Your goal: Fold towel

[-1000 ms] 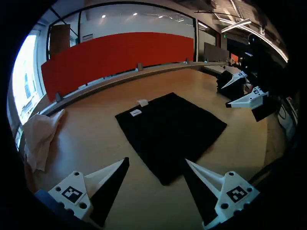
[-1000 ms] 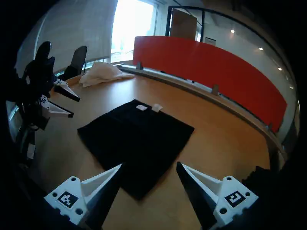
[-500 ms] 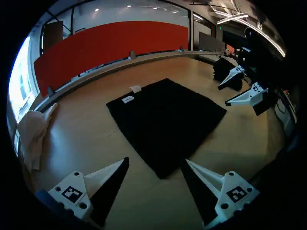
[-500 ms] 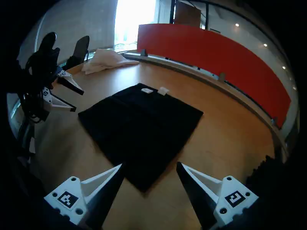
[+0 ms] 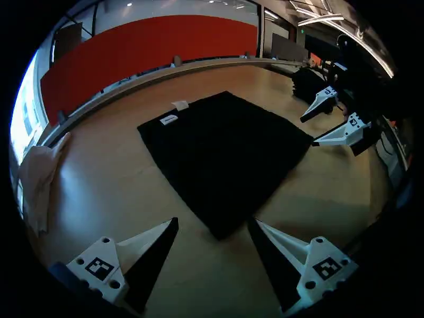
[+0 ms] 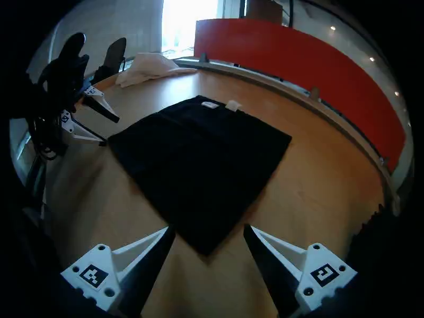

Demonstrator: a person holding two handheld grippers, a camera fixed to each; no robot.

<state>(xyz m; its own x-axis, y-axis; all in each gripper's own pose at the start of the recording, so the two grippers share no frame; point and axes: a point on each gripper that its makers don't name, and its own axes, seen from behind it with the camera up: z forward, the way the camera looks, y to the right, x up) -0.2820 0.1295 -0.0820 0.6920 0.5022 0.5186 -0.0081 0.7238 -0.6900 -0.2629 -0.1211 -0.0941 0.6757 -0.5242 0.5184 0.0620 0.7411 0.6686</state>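
Note:
A black towel point(image 5: 225, 148) lies flat on the wooden table point(image 5: 106, 180), with white tags point(image 5: 170, 118) at its far corner. In the left gripper view my left gripper point(image 5: 213, 229) stands open, its fingertips either side of the towel's near corner. The right gripper view shows the same towel point(image 6: 199, 164) and my right gripper point(image 6: 208, 232) open at another corner. Each view shows the other gripper farther off: the right gripper point(image 5: 323, 124) at the towel's right side, the left gripper point(image 6: 93, 122) at its left side.
A pale cloth point(image 5: 37, 180) lies heaped at the table's left edge, seen also as the pale cloth point(image 6: 146, 66) at the far side. A red partition point(image 5: 148, 47) runs behind the table. Dark chairs point(image 6: 114, 55) stand at the far left.
Both grippers have come lower and closer to the towel, so its near corners now lie between the fingertips. The towel has not moved.

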